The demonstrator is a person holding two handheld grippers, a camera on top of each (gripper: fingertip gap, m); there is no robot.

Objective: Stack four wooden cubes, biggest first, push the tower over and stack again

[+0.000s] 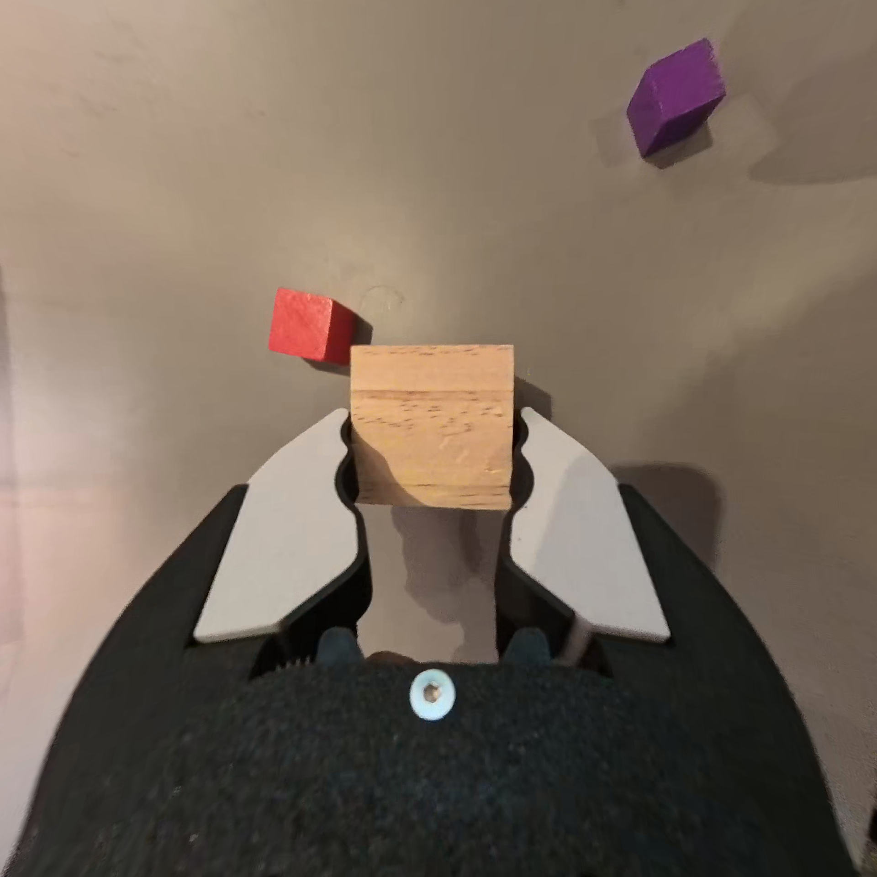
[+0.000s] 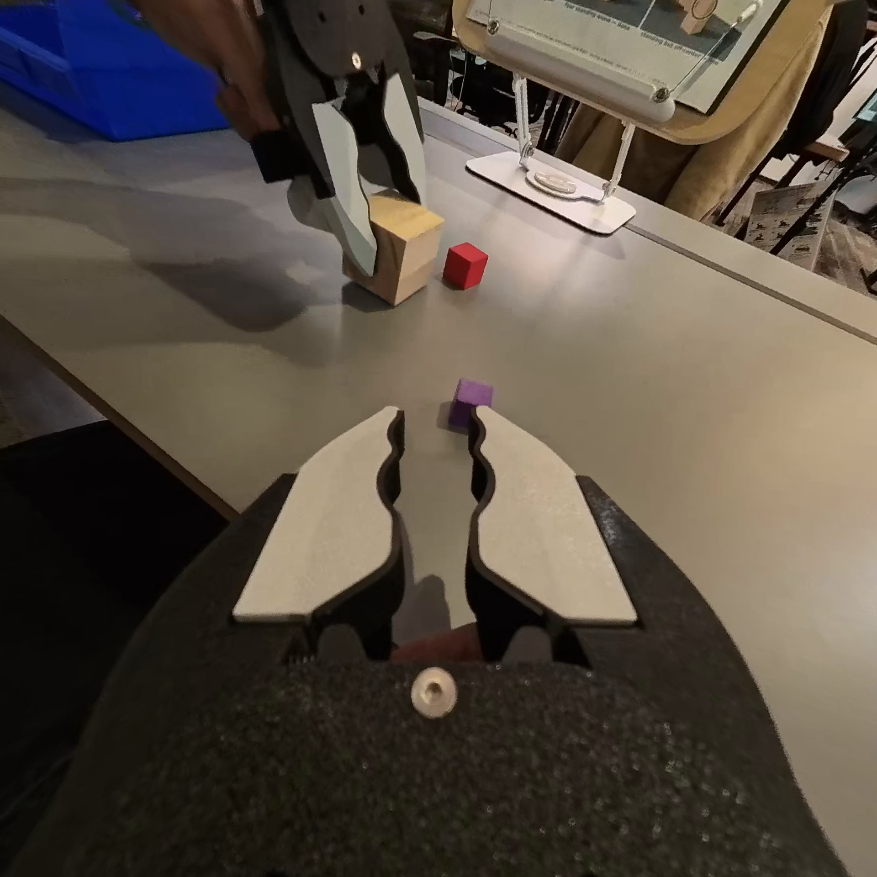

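Note:
My left gripper [image 1: 433, 420] is shut on a large natural-wood cube [image 1: 432, 427], one finger on each side. In the right wrist view this gripper [image 2: 389, 228] holds the cube [image 2: 410, 256] tilted, with its lower corner at or just above the grey table [image 2: 617, 379]. A small red cube [image 1: 308, 327] sits just beyond it to the left, and also shows in the right wrist view [image 2: 465, 265]. A purple cube [image 1: 676, 97] lies far right. My right gripper [image 2: 439, 417] is open with a narrow gap and empty. The purple cube [image 2: 470, 398] sits just past its right fingertip.
A blue bin [image 2: 109, 71] stands at the table's far left. A white stand base [image 2: 550, 190] carrying a picture board [image 2: 617, 47] stands at the back. The table's front edge [image 2: 118, 417] runs diagonally to the left of my right gripper. The gap from one gripper's tips to the other's is roughly 20 cm.

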